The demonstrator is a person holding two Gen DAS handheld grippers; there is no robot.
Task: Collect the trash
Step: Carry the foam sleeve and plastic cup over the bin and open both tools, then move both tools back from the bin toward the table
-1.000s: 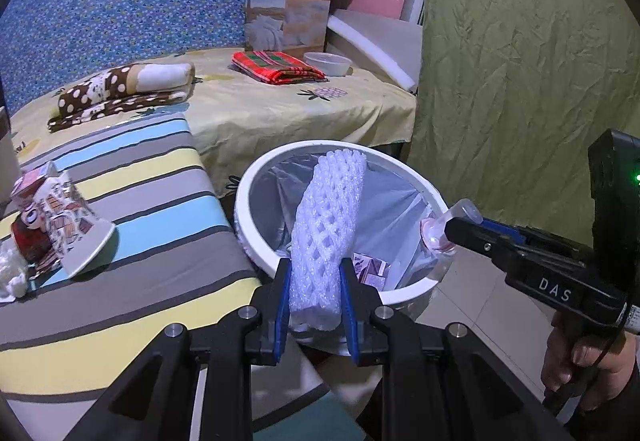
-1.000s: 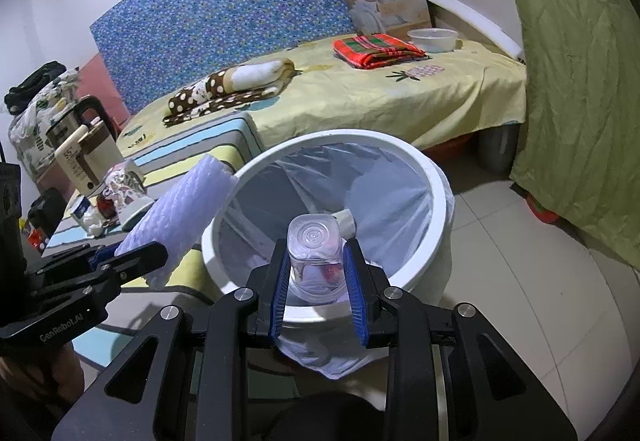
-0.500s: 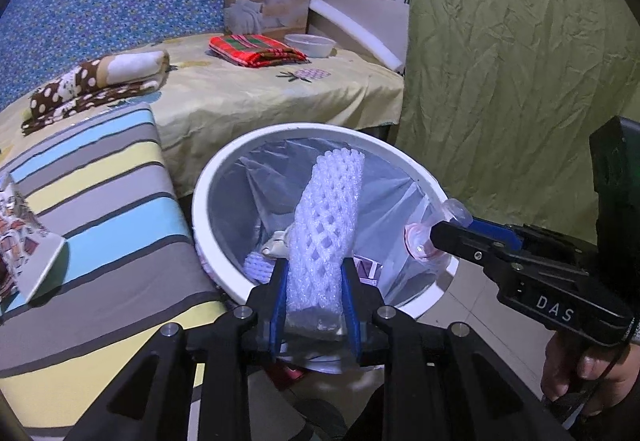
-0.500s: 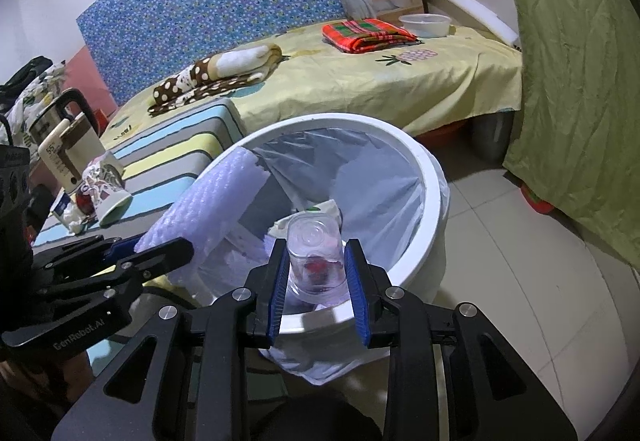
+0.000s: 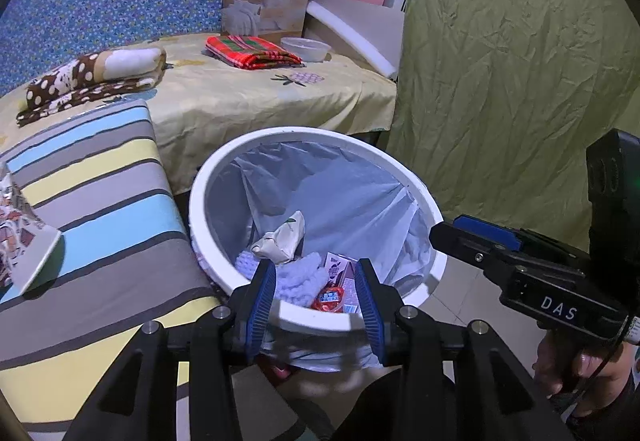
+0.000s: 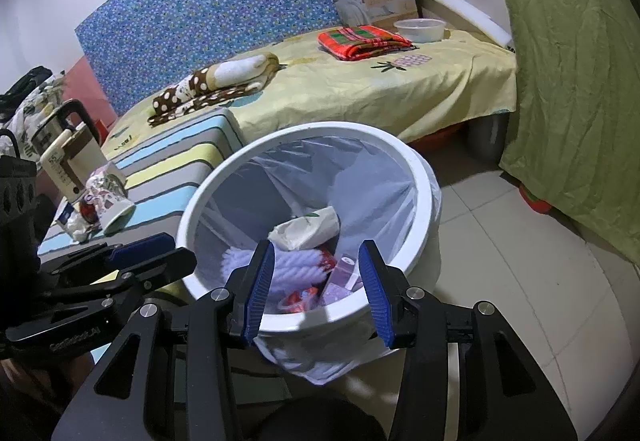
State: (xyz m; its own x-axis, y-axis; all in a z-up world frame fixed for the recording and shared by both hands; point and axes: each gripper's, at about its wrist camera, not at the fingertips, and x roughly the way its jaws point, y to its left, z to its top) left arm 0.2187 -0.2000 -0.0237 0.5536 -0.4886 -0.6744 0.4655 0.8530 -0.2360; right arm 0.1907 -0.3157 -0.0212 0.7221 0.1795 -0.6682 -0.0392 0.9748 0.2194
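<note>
- The left tool hangs over the near rim of the round white plastic trash bin with its clear bag liner; its blue-padded jaws have just been opening and nothing is between them.
- The right tool sits beside it over the same rim, jaws likewise just opened and empty; in the left wrist view it reaches in from the right.
- The white foam mesh sleeve lies in the bottom of the bin, next to a crumpled pale paper wrapper, a small purple carton and a red-labelled wrapper. I cannot make out any other piece for certain among these.
- Judgement: this drop looks finished, and the next piece to collect lies off to the left on the striped yellow, grey and blue cushioned table.
- There, the patterned paper cup lies tipped on its side, its long axis running across the stripes and its mouth facing the tools; small white and red scraps lie just beside it.
- The left tool is the nearer of the two; the bin stands between the right tool and the cup.
- Near the cup, further left, stands a cream-and-black kettle, close enough to bump on a careless reach.
- Behind, the bed with its yellow sheet carries a brown polka-dot folded blanket, a red plaid cloth and a clear plastic tub, all well apart from the bin.
</note>
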